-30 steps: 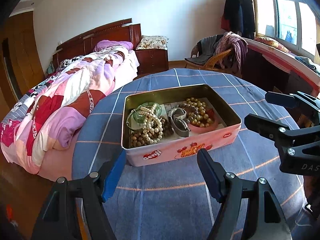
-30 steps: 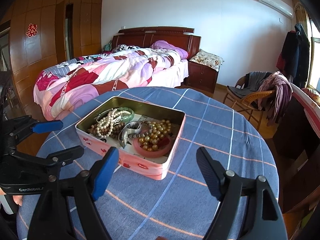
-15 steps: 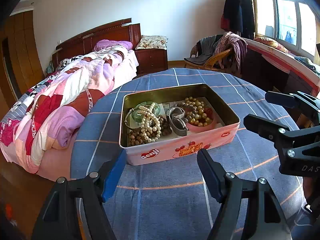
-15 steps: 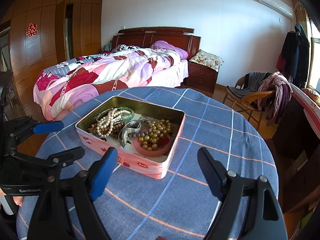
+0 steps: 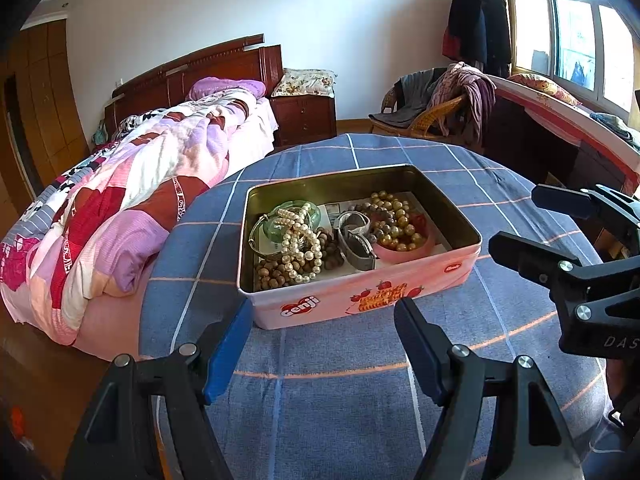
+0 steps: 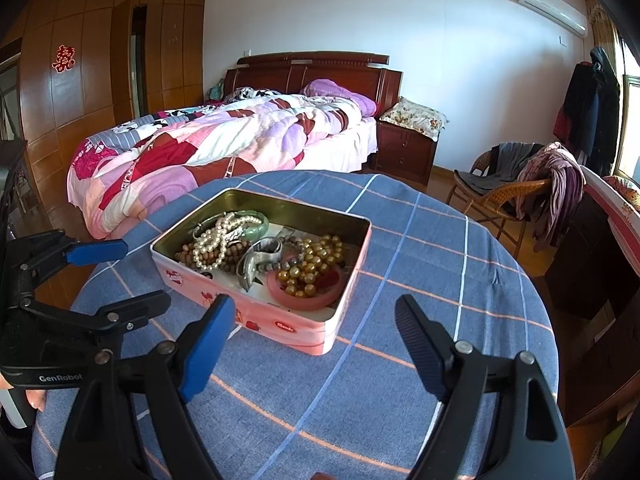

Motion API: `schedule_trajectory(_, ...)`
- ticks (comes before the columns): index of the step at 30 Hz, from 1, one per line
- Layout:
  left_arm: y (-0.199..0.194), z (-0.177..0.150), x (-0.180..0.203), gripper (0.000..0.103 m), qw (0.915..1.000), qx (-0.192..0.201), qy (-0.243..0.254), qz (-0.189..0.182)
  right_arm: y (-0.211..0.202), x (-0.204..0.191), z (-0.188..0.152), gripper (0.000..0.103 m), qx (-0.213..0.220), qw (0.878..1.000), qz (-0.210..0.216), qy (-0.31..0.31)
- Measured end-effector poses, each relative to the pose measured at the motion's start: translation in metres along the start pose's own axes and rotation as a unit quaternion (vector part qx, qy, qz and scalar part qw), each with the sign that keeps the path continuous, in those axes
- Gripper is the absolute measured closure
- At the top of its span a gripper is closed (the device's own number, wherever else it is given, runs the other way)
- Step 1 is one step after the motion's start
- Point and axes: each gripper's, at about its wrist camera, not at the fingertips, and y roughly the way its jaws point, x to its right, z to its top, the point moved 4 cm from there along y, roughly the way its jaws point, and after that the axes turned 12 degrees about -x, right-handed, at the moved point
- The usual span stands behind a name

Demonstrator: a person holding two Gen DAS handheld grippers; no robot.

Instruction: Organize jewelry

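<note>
Across the lower part of both wrist views the two grippers stand wide open with nothing between their fingers, poised above the blue checked tablecloth (image 5: 328, 392). Going left to right in the left wrist view: the left gripper (image 5: 322, 326) frames the near long wall of the pink biscuit tin (image 5: 360, 296), which lies dead ahead, just beyond the fingertips, with its long axis running across the frame. Inside it, at the left end, a white pearl strand (image 5: 300, 244) is draped over a pale green bangle (image 5: 294, 216) and a loop of brown wooden beads (image 5: 276, 272); near the middle sits a grey metal piece (image 5: 356, 240), possibly a watch or cuff, though the view is too coarse to be sure; at the right end a heap of golden beads (image 5: 396, 224) rests on a pink ring-shaped piece (image 5: 404, 250). The right gripper (image 5: 516, 224) shows at the right edge of that frame, level with the tin's short right end. In the right wrist view the right gripper (image 6: 314, 320) has the tin up and to the left of centre, near corner towards it, golden beads closest. All the jewelry lies tangled in the tin, none on the cloth; that would suit pieces gathered in or pieces yet to be sorted out.
</note>
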Motion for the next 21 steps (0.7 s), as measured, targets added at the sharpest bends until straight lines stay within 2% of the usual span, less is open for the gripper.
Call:
schedule_trajectory(13, 0.0002, -0.0004, -0.0002, 0.030, 0.9999, -0.001, -0.006, -0.012, 0.0003, -0.0002, -0.0010, 0.019, 0.000, 1.000, 0.000, 0.000)
schedule_trajectory(16, 0.0002, -0.0002, -0.0012, 0.015, 1.0000, 0.001, -0.009, -0.001, 0.0004, -0.0001, -0.0010, 0.019, 0.000, 1.000, -0.001, 0.000)
schedule_trajectory(21, -0.0006, 0.0000, -0.0041, 0.014, 0.9997, 0.004, -0.009, 0.022, 0.0005, 0.0002, -0.0010, 0.019, 0.000, 1.000, 0.000, 0.000)
